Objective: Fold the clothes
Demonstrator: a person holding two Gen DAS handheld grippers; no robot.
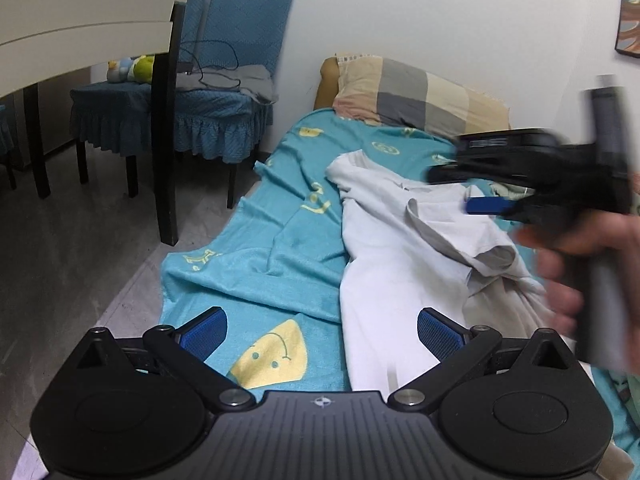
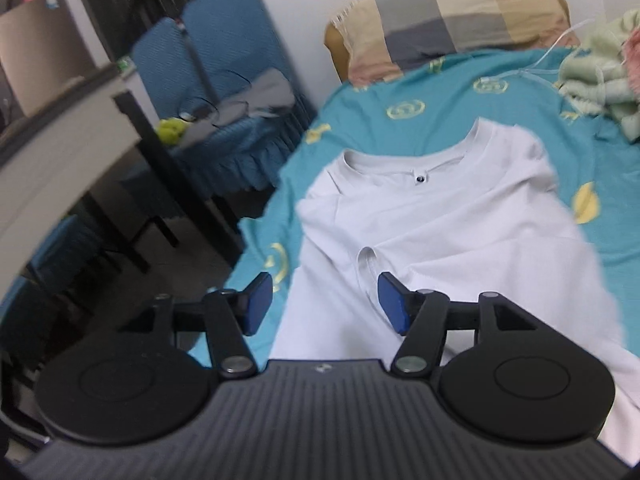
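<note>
Only the right wrist view shows the white T-shirt's [image 2: 440, 216] neckline and a green knit heap [image 2: 600, 92]; the left shows the right gripper [image 1: 486, 192] blurred. Turquoise blanket [image 1: 256, 240], pillow [image 2: 448, 28] ahead, blue chairs [image 1: 236, 40] to the left. Both grippers, left [image 1: 320, 340] included, stand released and empty, the shirt spread just beyond them

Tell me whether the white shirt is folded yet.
Partly folded. One sleeve of the white shirt lies turned in over the body; the rest is spread on the teal blanket.

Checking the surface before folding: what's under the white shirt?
The teal blanket lies under the shirt. Whatever lies beneath the shirt's middle is covered.
</note>
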